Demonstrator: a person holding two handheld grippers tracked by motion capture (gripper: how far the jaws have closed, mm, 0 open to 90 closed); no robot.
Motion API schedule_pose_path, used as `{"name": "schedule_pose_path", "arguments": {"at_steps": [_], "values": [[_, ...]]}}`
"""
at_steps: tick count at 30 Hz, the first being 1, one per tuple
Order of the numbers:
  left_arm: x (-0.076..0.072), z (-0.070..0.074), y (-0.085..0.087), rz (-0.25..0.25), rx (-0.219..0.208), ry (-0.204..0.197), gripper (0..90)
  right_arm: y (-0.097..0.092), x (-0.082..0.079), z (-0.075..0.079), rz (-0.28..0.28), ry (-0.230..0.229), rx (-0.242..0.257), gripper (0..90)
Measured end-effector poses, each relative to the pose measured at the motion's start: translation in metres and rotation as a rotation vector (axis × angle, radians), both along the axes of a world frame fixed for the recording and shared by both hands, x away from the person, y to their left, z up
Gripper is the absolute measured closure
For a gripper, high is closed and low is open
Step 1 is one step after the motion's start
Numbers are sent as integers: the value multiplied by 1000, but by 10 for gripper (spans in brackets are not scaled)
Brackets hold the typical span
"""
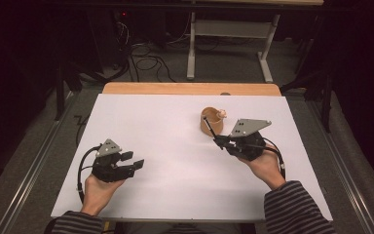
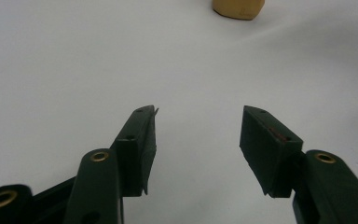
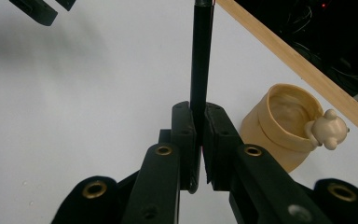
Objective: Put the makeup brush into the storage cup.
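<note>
Left: my left gripper point(image 1: 135, 163) rests low over the white counter point(image 1: 175, 161) near its near-left corner. Its jaws stand apart with nothing between them; in the left gripper view only bare counter lies between the two pads, and the tan cup sits far ahead at the top edge. I judge this hand idle for the step, and I keep it parked well clear so that it cannot nudge the cup.

Centre-right: the cup point(image 1: 211, 121), a tan pot with a small bear figure point(image 3: 328, 128) clinging to its rim, stands upright toward the far edge of the counter, right of middle. Its mouth faces up and I see nothing inside it.

Right: my right gripper point(image 1: 217, 139) sits just on the near side of the cup. Its jaws are pressed together on a thin black pen point(image 3: 200, 70), which rises from between the pads in the right gripper view and, in the high view, slants up toward the cup's rim.

Step in hand, as I read it: dropping the pen into the cup. To do it well I carry the tip over the open mouth, away from the bear, tilt the pen closer to upright, lower it inside, and only then ease the jaws apart.
</note>
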State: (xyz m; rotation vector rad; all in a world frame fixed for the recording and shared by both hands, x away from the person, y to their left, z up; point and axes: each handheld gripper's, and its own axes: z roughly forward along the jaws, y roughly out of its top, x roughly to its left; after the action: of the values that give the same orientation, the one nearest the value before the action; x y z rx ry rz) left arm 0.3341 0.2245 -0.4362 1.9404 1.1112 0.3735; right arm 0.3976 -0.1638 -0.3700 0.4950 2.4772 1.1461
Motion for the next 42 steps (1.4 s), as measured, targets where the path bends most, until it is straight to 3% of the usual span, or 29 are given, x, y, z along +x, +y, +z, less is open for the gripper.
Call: {"name": "schedule_pose_path", "arguments": {"at_steps": [42], "values": [[0, -5, -5, -11, 29, 1, 409, -16, 27, 6, -98, 37, 100, 856]]}}
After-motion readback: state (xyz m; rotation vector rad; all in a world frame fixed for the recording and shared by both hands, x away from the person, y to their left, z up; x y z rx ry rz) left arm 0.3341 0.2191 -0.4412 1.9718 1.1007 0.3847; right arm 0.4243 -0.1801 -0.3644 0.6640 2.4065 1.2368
